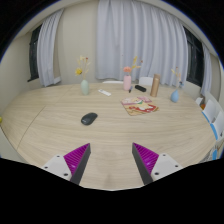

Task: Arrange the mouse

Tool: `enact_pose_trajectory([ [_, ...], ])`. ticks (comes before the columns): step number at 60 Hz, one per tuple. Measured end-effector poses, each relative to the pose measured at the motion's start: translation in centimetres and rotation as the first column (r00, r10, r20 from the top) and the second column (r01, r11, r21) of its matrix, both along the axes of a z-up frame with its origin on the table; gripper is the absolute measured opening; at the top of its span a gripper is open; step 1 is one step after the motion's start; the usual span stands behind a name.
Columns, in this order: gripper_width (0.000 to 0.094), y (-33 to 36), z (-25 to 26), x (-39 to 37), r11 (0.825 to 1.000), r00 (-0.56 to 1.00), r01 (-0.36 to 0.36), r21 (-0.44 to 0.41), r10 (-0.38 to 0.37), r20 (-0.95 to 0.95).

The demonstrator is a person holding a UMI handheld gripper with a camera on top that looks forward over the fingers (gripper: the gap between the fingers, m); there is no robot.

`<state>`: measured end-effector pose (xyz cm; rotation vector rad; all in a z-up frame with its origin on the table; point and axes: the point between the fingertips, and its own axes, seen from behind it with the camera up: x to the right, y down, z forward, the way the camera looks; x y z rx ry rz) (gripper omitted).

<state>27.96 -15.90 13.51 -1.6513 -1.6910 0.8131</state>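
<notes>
The mouse point(89, 118) is a small, dark, low-domed computer mouse, black or near black, lying flat on the pale wooden table point(60, 135). It sits alone on bare tabletop, well ahead of the gripper point(112, 160) and a little toward the side of its left finger, apart from everything else on the table.

The gripper's two fingers stand wide apart, their purple pads point(75, 158) facing each other across an empty gap; they hold nothing and touch nothing. Only bare table shows between them and between them and the mouse.

Beyond the mouse, toward the far side of the table, lies a flat stack of printed paper or a magazine point(139, 105) with red and white on it. Behind that stand several upright things near the table's far edge: a pinkish bottle or cup point(127, 81), a tan-brown bottle point(155, 86), and a light blue cup point(176, 96) further toward the right. A small pale green cup point(85, 88) stands off to the left, with what looks like a sprig or ornament above it; the detail is too small to tell. White curtains point(140, 40) hang behind the table, with dark window panes at either side.
</notes>
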Motion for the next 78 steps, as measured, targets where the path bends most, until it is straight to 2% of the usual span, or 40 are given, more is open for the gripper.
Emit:
enact_pose_trajectory([
  [21, 0.0859, -10.8, -3.2, -4.3, 0.997, 0.996, -0.077, -0.024, 0.078, 0.039],
  [37, 0.0859, -13.4, -7.1, -11.2, 0.999, 0.999, -0.036, -0.016, 0.036, 0.038],
  [62, 0.0858, -13.8, -13.5, -21.8, 1.000, 0.999, -0.001, 0.002, 0.000, 0.052],
  [78, 0.0866, -14.8, -14.9, -26.4, 1.000, 0.999, 0.001, -0.018, -0.001, 0.051],
])
